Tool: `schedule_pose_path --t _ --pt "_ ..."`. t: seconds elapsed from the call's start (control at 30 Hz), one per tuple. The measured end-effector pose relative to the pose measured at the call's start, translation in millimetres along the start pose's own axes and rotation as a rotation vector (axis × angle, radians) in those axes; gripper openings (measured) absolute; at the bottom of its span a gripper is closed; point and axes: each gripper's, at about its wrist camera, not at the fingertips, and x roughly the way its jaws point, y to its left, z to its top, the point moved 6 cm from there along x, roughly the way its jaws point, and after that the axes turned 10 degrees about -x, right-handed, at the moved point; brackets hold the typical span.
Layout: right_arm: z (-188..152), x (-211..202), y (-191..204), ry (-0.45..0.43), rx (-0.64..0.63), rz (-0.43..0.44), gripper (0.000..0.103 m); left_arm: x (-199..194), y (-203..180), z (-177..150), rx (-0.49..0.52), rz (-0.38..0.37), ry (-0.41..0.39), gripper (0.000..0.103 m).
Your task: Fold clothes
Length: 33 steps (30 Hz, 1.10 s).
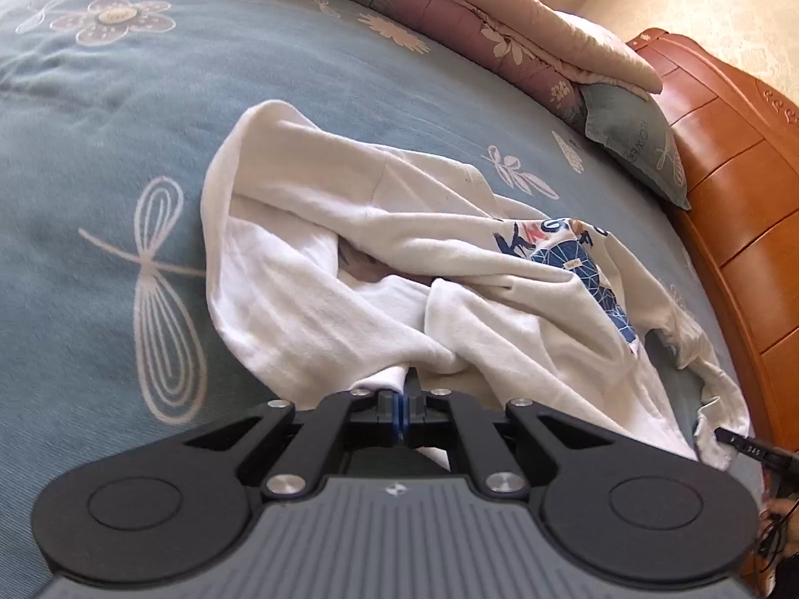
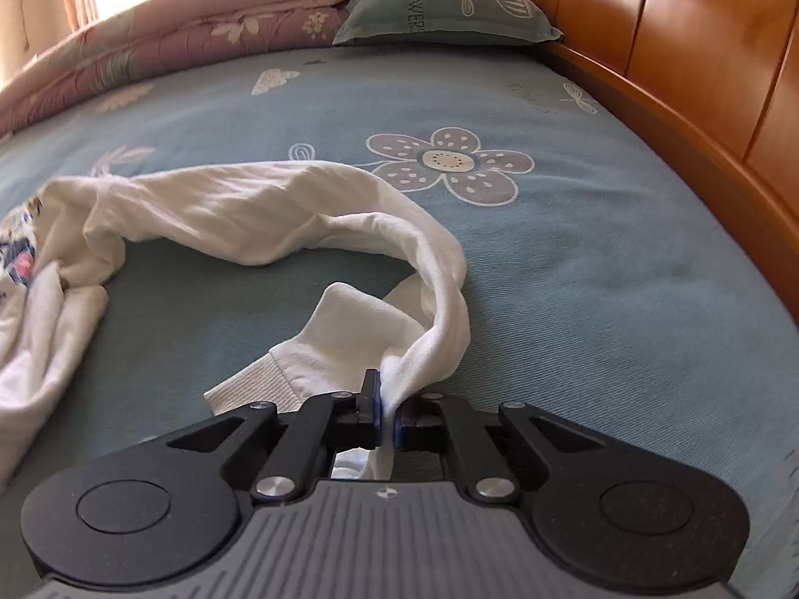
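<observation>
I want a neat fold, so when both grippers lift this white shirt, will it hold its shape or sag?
The shirt will likely sag: it already lies crumpled in soft folds. The sleeve pinched in the right gripper droops in a loop, so it looks floppy and light. The left gripper is shut on a bunched edge, which may slip if tugged.

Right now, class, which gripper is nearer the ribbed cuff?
Right. The right gripper pinches the sleeve beside the cuff; the left gripper grips the shirt elsewhere, no cuff visible.

Sunlit bed (image 2: 574,249), wooden headboard (image 2: 699,40)
</observation>
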Motion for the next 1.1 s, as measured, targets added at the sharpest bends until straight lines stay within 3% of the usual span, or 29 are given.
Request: schedule_pose_path --t 0.17,0.33,0.43,0.53,0.6,0.7,0.73,0.8,0.87,0.93,1.0,1.1 --pt "1 8 -36 0.14 -0.292 -0.224 0.006 -19 20 43 0.183 0.224 -0.036 0.003" --pt "10 17 -65 0.211 -0.535 -0.499 0.006 -30 46 81 0.26 0.414 -0.072 0.003" --pt "21 17 -78 0.2 -0.646 -0.677 0.006 -35 54 101 0.277 0.487 -0.11 0.003" --pt "32 6 -89 0.123 -0.718 -0.866 0.007 -42 55 113 0.294 0.527 -0.153 0.003" --pt "30 1 -90 0.086 -0.763 -0.945 0.008 -47 57 117 0.298 0.536 -0.168 0.003" --pt "12 0 -85 0.077 -0.765 -0.88 0.015 -48 62 115 0.307 0.539 -0.166 0.003" --pt "0 3 -83 0.121 -0.737 -0.785 0.02 -47 64 114 0.312 0.544 -0.162 0.003" --pt "-24 11 -81 0.198 -0.668 -0.635 0.046 -44 68 110 0.314 0.551 -0.153 0.003" --pt "-43 9 -79 0.239 -0.595 -0.555 0.048 -44 71 108 0.305 0.548 -0.149 0.003" --pt "-52 -3 -73 0.217 -0.539 -0.517 0.05 -45 74 109 0.293 0.54 -0.149 0.003" --pt "-53 -23 -64 0.166 -0.478 -0.468 0.064 -47 77 111 0.285 0.541 -0.152 0.003" --pt "-50 -51 -47 0.098 -0.392 -0.377 0.066 -50 83 116 0.268 0.551 -0.167 0.003"
